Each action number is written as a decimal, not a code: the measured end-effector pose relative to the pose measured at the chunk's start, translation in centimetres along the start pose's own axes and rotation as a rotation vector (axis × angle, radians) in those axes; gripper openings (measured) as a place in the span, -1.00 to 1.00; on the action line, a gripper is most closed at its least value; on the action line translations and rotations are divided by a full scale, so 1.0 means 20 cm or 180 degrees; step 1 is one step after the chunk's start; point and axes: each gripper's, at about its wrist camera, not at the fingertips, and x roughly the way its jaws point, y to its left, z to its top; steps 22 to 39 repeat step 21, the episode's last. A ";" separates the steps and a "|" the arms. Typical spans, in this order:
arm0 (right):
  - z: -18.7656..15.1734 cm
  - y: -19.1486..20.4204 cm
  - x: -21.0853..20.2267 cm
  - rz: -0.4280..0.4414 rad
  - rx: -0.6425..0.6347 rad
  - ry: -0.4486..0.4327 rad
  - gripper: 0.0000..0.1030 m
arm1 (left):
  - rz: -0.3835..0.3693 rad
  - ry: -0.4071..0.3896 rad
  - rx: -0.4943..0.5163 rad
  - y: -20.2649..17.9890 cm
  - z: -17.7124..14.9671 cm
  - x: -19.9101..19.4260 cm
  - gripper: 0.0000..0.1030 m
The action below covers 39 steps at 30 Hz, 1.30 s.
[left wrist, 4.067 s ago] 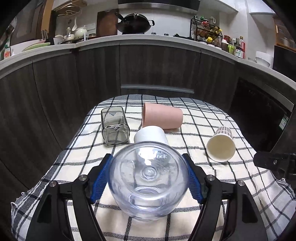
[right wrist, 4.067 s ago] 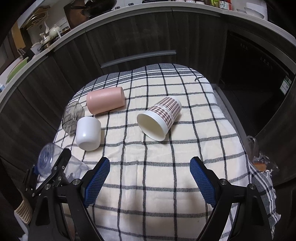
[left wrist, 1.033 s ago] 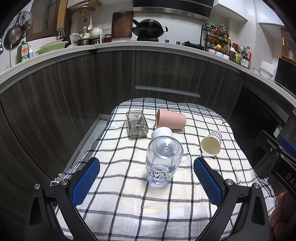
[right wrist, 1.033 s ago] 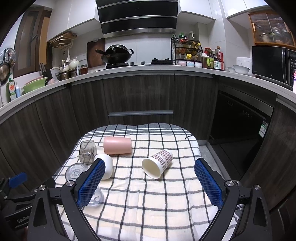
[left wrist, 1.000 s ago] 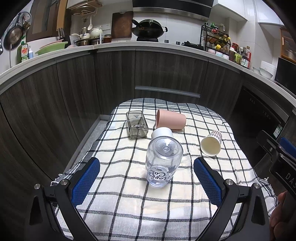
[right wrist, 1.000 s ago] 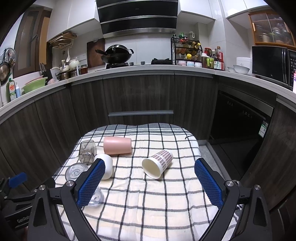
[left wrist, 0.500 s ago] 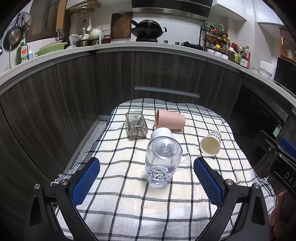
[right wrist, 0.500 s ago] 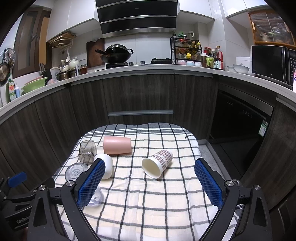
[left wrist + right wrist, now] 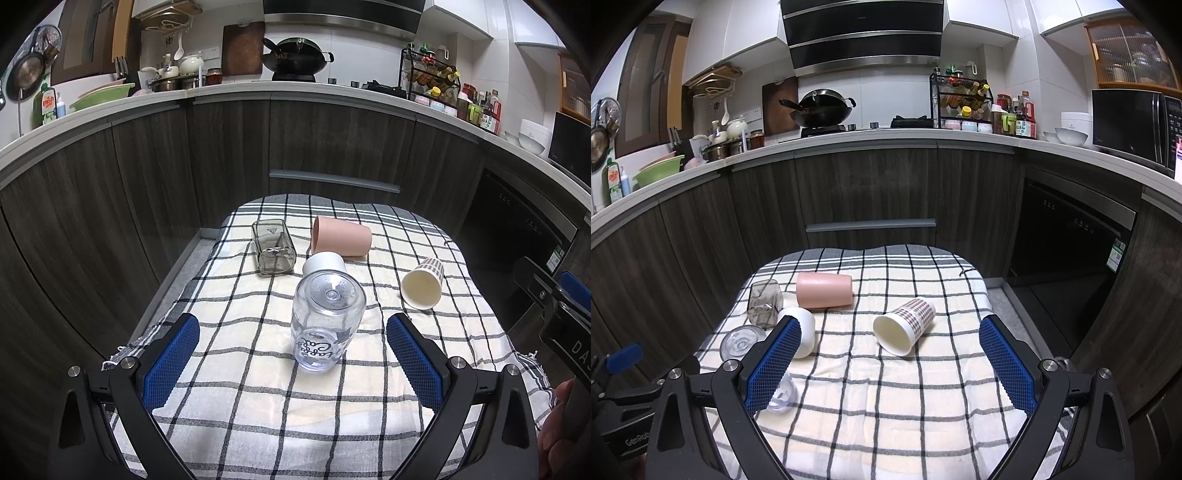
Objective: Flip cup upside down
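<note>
A clear plastic cup (image 9: 325, 325) with black lettering stands upside down on the checked cloth (image 9: 258, 406), in front of my left gripper (image 9: 291, 362), which is open and empty, back from the cup. The cup also shows in the right wrist view (image 9: 742, 341), partly hidden behind a blue pad. My right gripper (image 9: 886, 369) is open and empty above the near part of the cloth. A white cup (image 9: 324, 263) stands upside down just behind the clear cup.
A pink cup (image 9: 341, 242) and a smoky square glass (image 9: 274, 247) lie on their sides at the back. A checked paper cup (image 9: 423, 284) lies on its side at the right. Dark cabinets (image 9: 332, 155) ring the table.
Four seconds ago my left gripper was shut on the clear cup; it has let go and pulled back. Over the last second nothing has visibly moved.
</note>
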 end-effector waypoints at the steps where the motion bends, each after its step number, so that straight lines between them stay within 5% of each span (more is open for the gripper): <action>1: 0.00 0.00 0.00 0.0000 0.0000 0.0001 0.89 | 0.0000 0.0005 -0.0004 0.00 0.00 0.00 1.00; 39: 0.00 0.00 0.00 -0.0004 0.0003 0.0011 0.89 | 0.0009 0.0011 -0.0040 0.00 0.00 0.00 1.00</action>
